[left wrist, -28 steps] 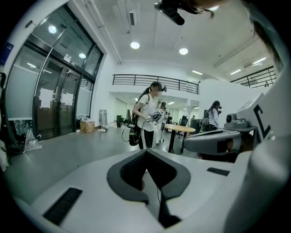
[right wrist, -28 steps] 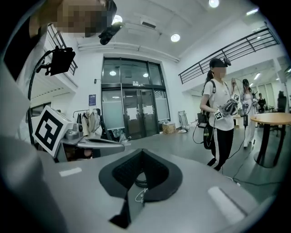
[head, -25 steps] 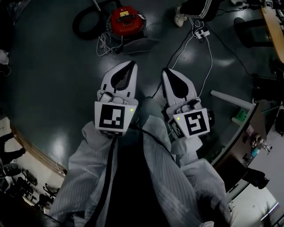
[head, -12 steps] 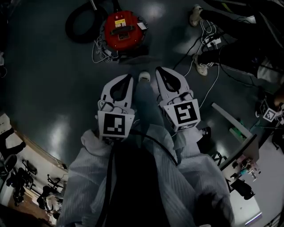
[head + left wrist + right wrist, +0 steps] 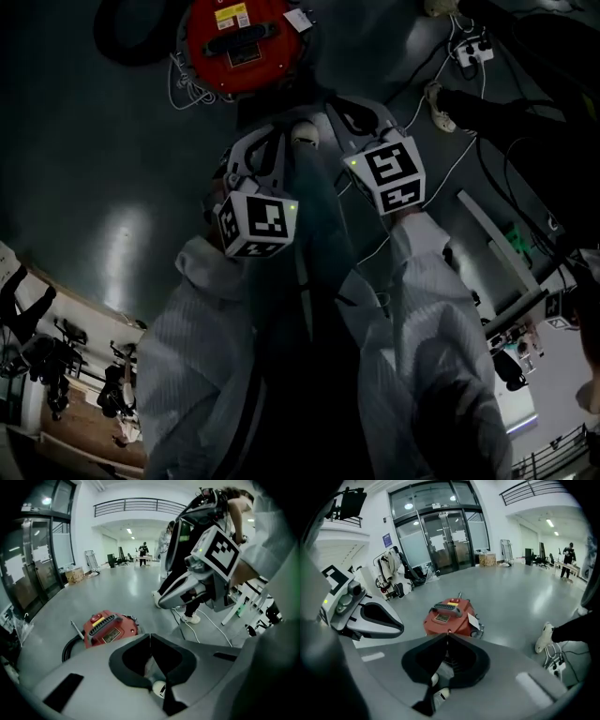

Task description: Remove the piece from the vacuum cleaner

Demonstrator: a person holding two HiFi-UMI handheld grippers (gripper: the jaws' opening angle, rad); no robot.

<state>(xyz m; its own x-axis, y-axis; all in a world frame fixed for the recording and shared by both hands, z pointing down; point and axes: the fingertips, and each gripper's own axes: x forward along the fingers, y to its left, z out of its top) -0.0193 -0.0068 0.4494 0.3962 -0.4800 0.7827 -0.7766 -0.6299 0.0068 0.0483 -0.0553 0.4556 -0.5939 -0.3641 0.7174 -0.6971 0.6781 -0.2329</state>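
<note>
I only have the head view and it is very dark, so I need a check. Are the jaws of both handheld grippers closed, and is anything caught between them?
Observer: The left gripper view shows the left gripper with its jaws together and nothing gripped.
Operator: And the right one?
Observer: In its own view the right gripper is shut and empty too, aimed at the red canister vacuum cleaner on the grey floor.
Operator: What lies beyond the vacuum?
Observer: Tall glass double doors stand behind it, across open floor.
</note>
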